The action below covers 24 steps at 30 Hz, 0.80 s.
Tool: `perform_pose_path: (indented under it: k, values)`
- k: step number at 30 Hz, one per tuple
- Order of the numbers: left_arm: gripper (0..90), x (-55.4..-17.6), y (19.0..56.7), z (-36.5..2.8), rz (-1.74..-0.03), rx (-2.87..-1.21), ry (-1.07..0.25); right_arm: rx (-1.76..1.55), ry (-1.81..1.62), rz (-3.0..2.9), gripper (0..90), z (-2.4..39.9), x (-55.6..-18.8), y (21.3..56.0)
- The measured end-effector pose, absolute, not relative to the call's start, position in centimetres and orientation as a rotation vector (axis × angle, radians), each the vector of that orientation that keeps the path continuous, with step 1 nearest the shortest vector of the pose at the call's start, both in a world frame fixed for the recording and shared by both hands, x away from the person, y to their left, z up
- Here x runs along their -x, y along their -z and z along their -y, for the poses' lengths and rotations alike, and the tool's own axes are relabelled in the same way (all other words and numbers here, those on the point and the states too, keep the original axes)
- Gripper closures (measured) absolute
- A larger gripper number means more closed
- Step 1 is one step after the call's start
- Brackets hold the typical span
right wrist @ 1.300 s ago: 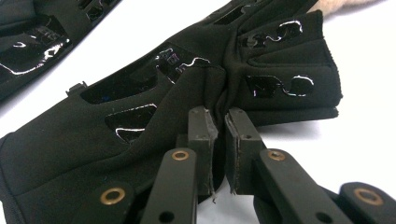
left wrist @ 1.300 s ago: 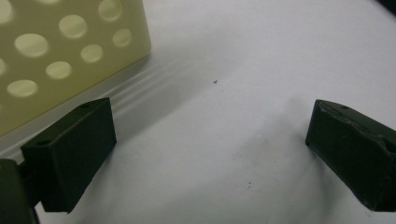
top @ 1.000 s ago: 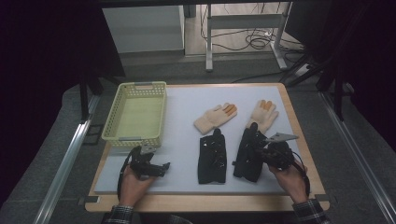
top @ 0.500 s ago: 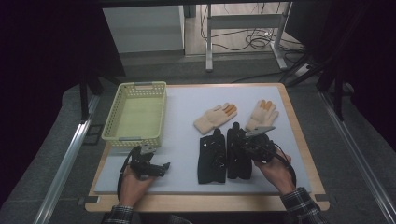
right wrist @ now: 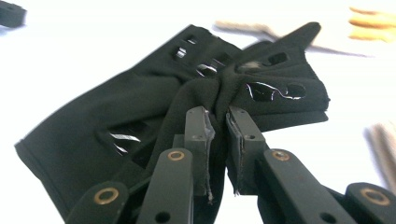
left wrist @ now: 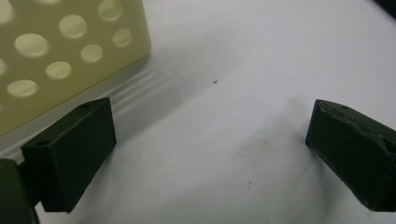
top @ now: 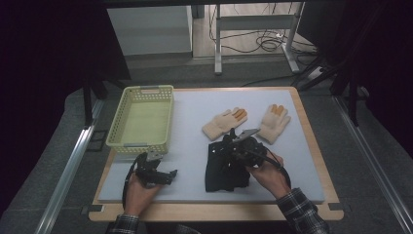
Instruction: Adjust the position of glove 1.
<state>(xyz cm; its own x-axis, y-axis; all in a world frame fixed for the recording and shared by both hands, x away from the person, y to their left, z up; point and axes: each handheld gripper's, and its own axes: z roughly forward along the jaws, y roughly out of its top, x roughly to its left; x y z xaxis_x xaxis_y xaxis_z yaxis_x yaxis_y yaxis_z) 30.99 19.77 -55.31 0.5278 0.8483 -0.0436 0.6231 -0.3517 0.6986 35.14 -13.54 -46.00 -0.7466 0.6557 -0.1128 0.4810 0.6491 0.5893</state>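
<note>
i am in the step of pairing the black gloves: my right gripper [top: 233, 142] pinches one black glove [right wrist: 261, 88] by a fold of cloth and lays it over the second black glove [right wrist: 93, 135], near the front edge of the white mat [top: 302, 161]. in the high view the two make one dark heap [top: 221, 170] in front of my right hand [top: 265, 173], between the beige gloves [top: 224, 123] behind and the table edge.

my right jaws stand close together with the bunched cloth squeezed between them; the pads [right wrist: 198, 128] press it from both sides. they have just been opening a little, but the fold is not free yet, so i judge the glove as held.

for the next move i think i must settle the top glove flat and lined up on the lower one, then open more and pull back without dragging the cloth. the risk is that the fold sticks to a pad and the pile slides.

my left gripper [top: 157, 171] rests on the mat just beside the yellow basket [left wrist: 56, 51]. its jaws are wide apart, with bare mat between them, and they hold nothing.
</note>
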Motion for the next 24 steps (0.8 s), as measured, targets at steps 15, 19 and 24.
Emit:
perform_pose_path:
  k: [15, 19, 24]
  values:
    - [2.0, -31.0, 55.3, -19.8, -1.191, -2.092, -0.431, -0.793, -0.95, -2.582, 55.8, 7.9, -35.7, 45.6]
    - [2.0, -31.0, 55.3, -19.8, -1.192, -2.092, -0.431, -0.81, -0.973, -2.565, 53.1, 8.7, -35.8, 45.4]
    - [2.0, -31.0, 55.3, -19.8, -1.191, -2.092, -0.431, -0.82, -0.971, -2.551, 51.6, 10.3, -35.7, 45.4]
